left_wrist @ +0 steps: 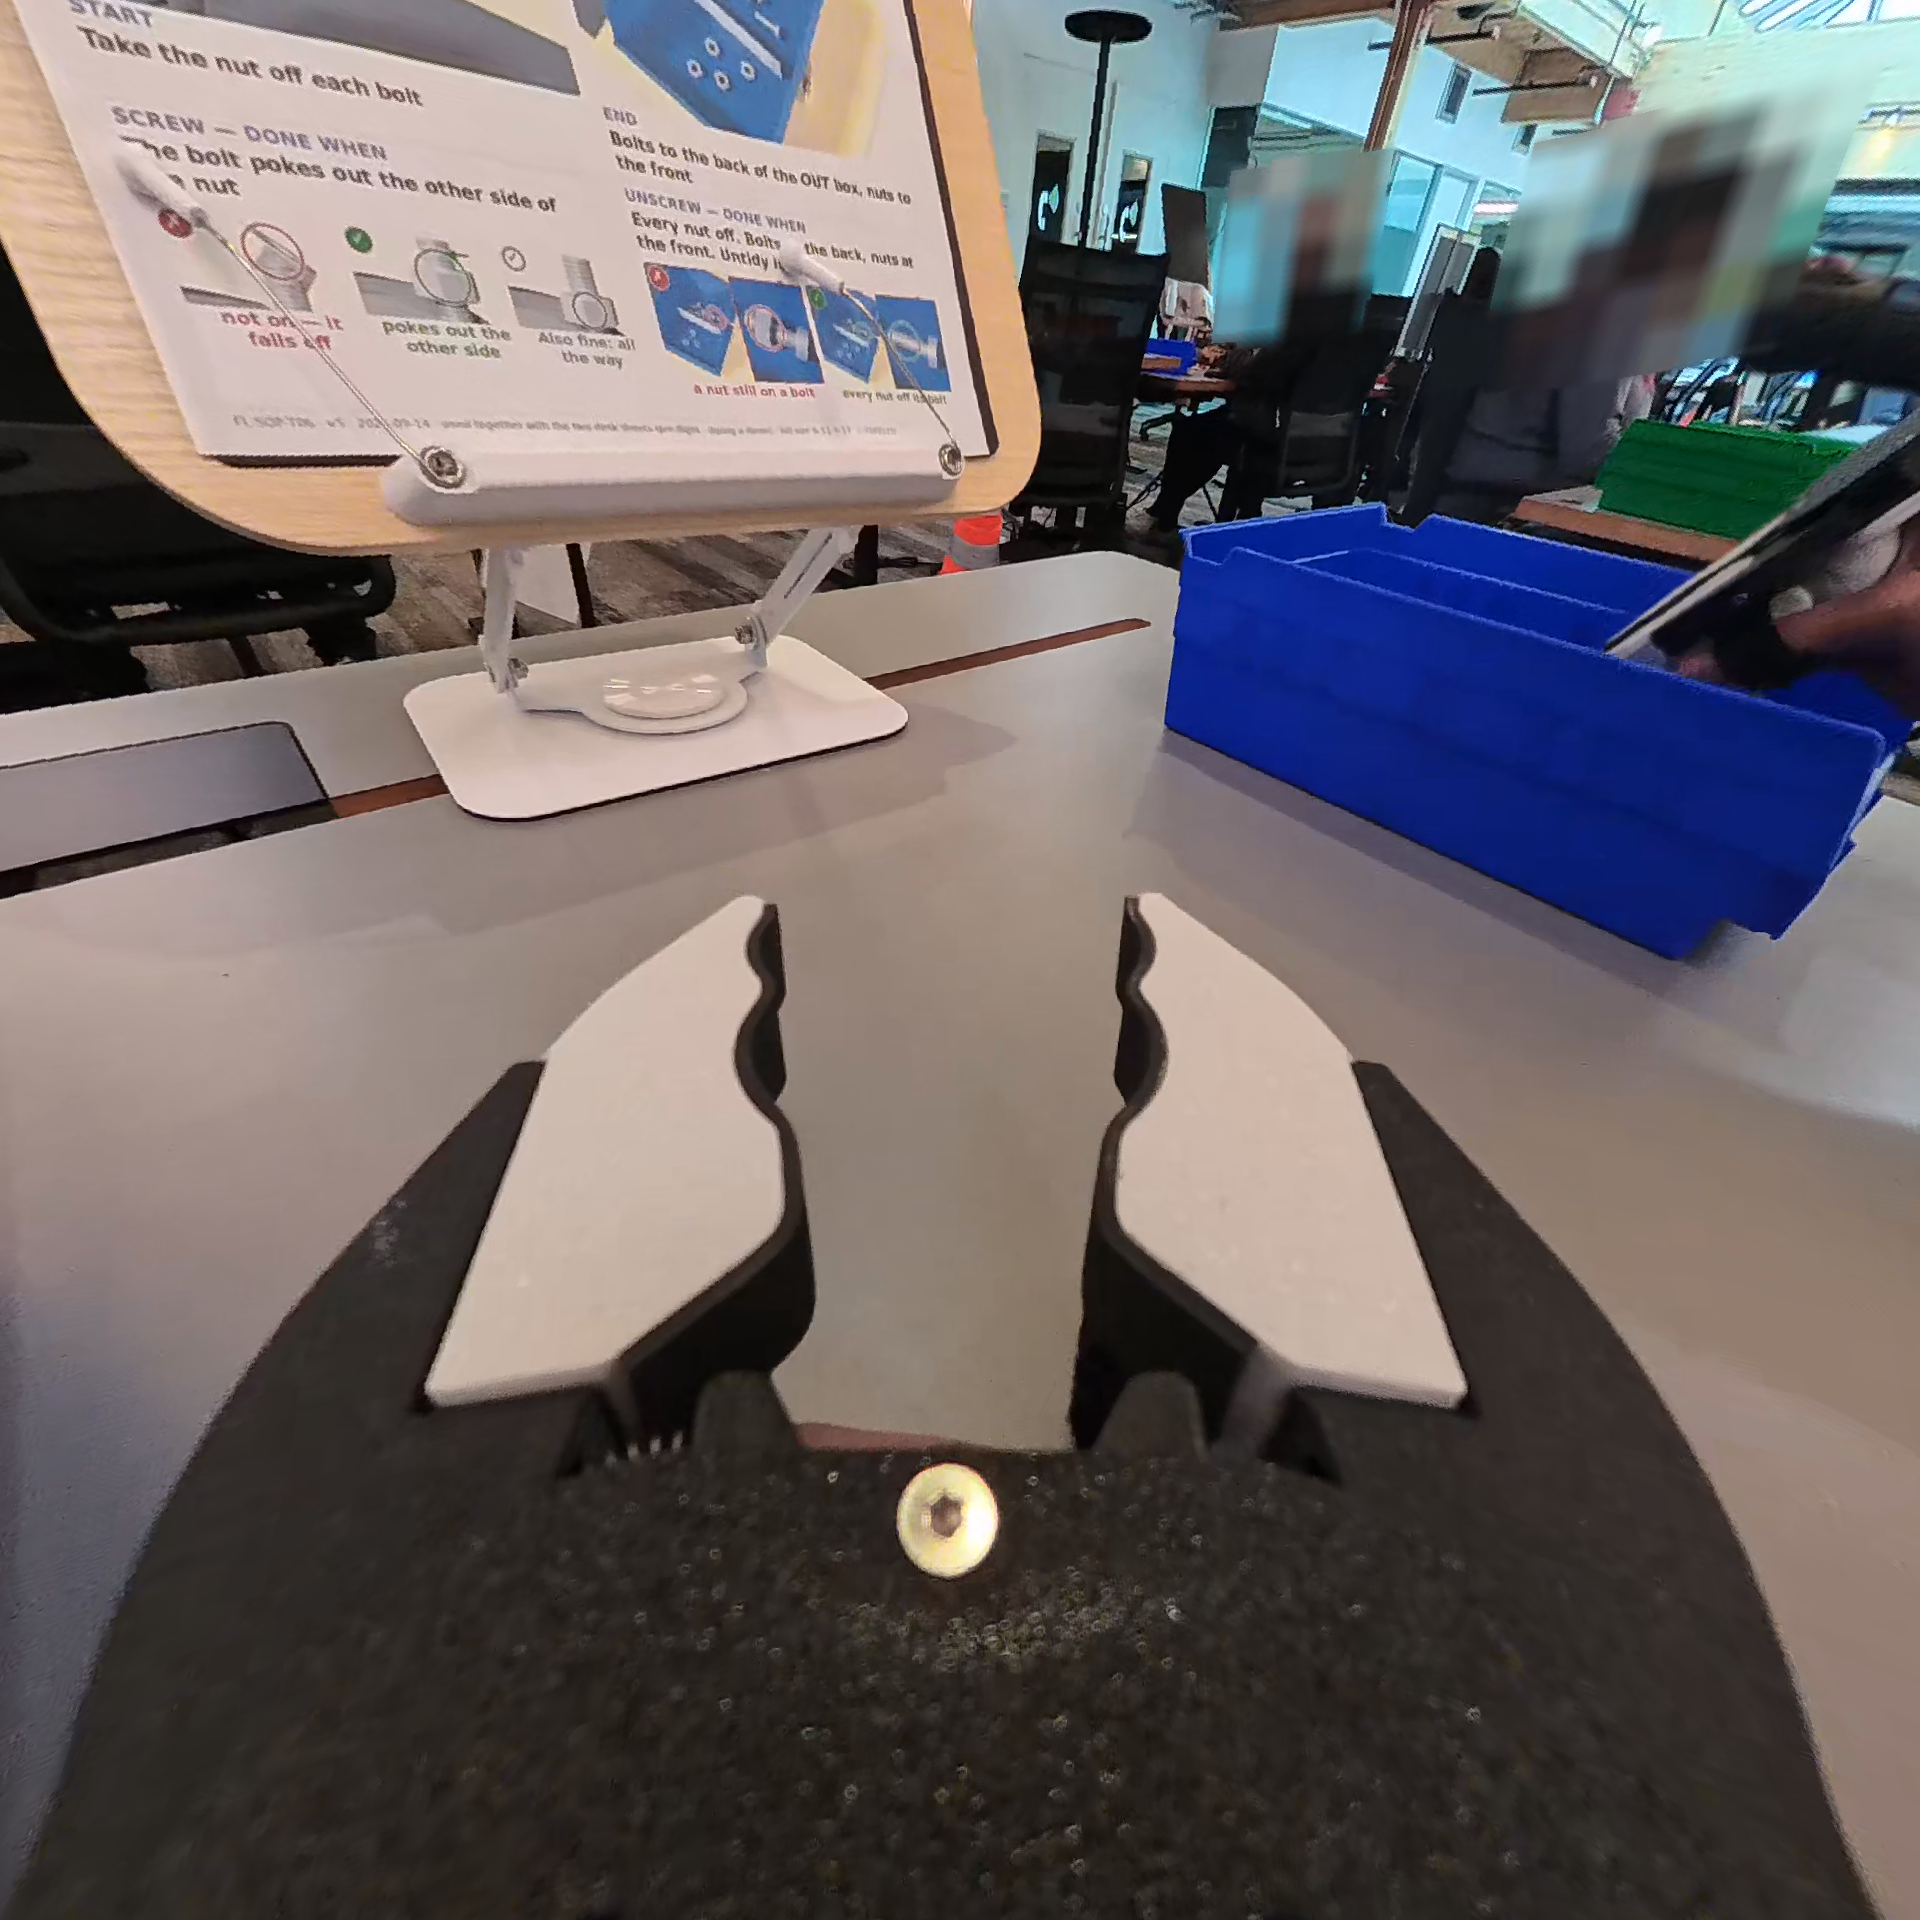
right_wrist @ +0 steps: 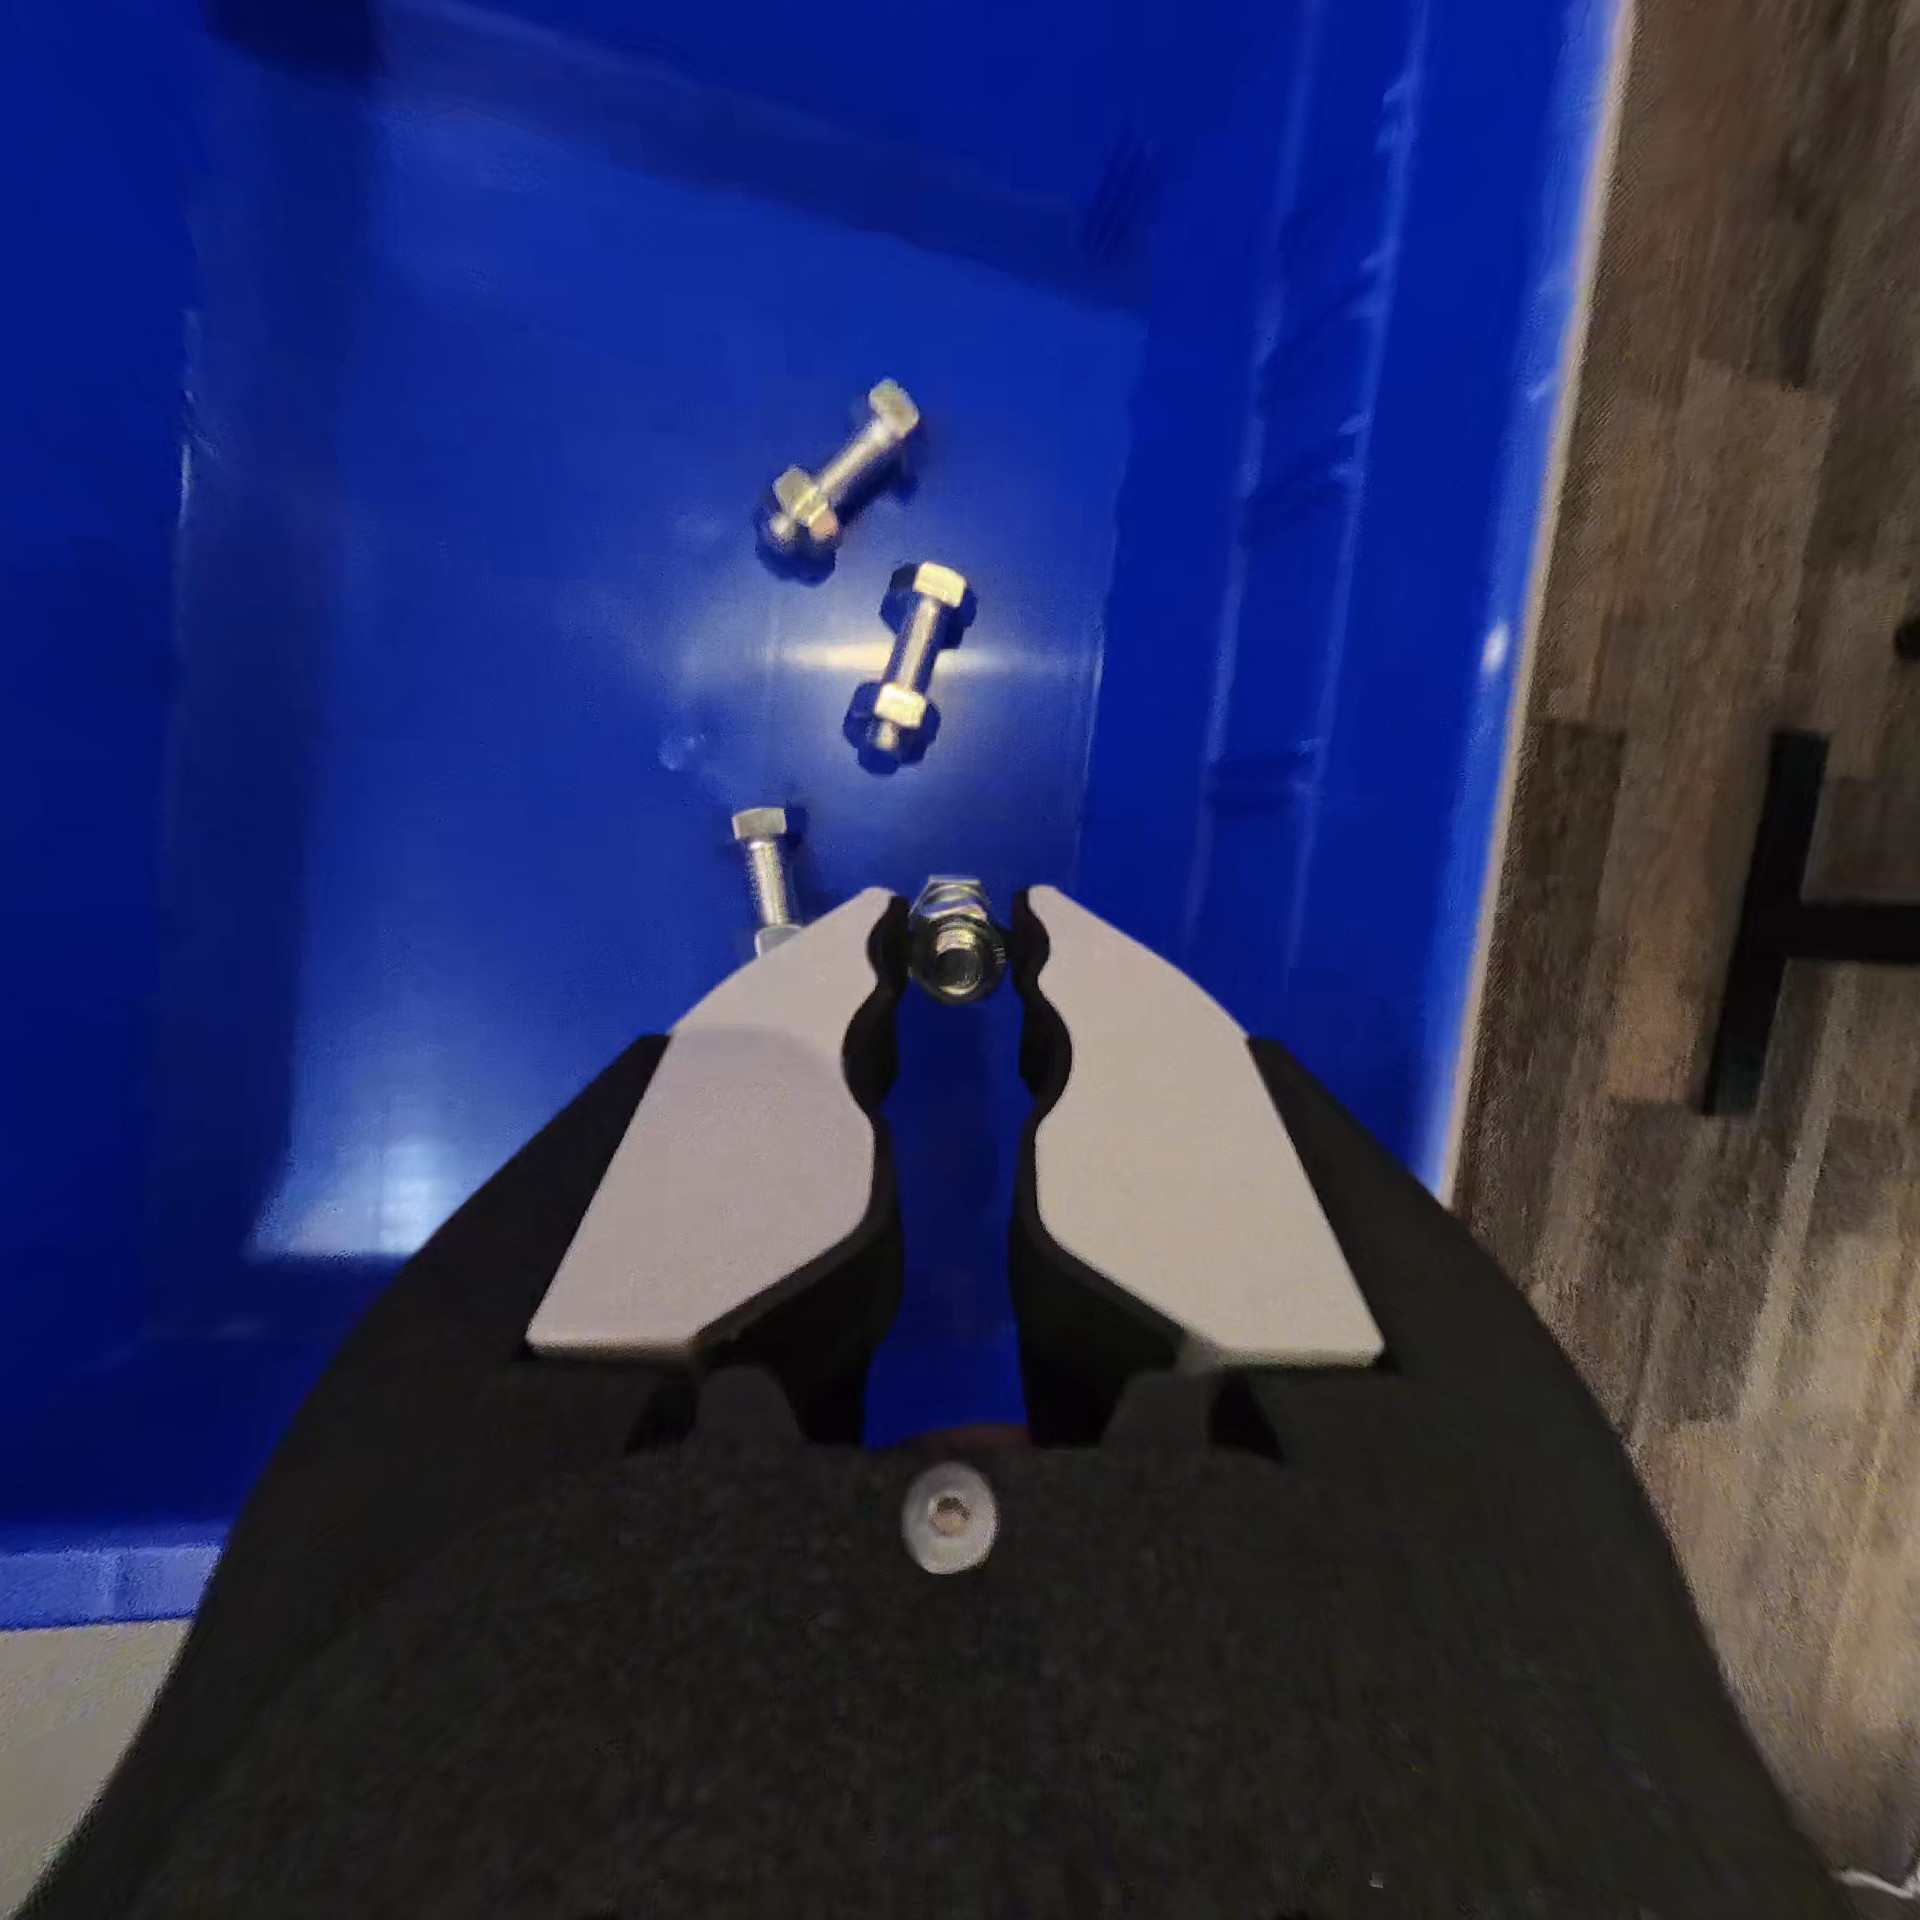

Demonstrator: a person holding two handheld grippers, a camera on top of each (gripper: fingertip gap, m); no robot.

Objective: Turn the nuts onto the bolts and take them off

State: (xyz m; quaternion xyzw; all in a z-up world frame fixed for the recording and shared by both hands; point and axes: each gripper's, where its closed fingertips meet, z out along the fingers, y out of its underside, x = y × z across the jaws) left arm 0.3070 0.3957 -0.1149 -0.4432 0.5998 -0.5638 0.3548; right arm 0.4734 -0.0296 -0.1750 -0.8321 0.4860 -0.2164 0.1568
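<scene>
While the left gripper (left_wrist: 948,1023) waits spread and empty over the bench (left_wrist: 987,831), the right gripper (right_wrist: 954,940) clasps a nutted bolt (right_wrist: 956,951) inside the blue bin (right_wrist: 416,623), probably lifting it for unscrewing.

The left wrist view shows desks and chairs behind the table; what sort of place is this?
Probably an open-plan office or workshop set up for practice tasks. A grey table holds an instruction sheet on a stand and a blue bin, with office chairs behind.
</scene>
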